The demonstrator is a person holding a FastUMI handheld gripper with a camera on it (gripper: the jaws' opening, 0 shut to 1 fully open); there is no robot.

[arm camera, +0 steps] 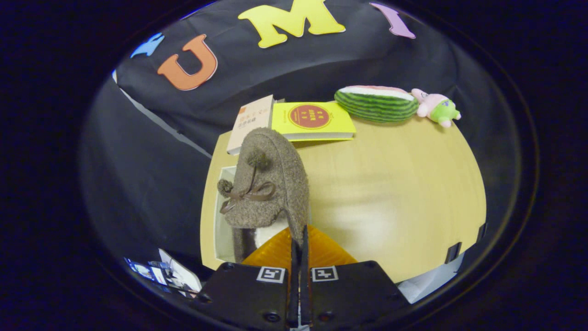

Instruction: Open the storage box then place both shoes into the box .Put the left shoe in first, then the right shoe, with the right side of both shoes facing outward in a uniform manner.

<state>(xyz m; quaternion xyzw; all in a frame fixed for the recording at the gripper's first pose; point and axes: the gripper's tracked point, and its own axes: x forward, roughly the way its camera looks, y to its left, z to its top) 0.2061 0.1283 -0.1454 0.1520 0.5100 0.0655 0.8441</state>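
My fingers (299, 248) are pressed nearly together, pinching the rim of one brown shoe (268, 184), which hangs over the white box (224, 230) at the tabletop's (395, 193) near corner. An orange lid (321, 250) lies just ahead. Beyond: two books (312, 120), one watermelon plush (375, 103), one small plush toy (436, 108).

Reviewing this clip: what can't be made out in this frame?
Gripper view:
- Storage box interior: mostly hidden behind the held shoe.
- Second shoe: whether it already lies in the box can't be told.
- Gripper jaws are nearly together on the shoe's edge; the contact itself is covered by fabric.
- Book cover print: too small.
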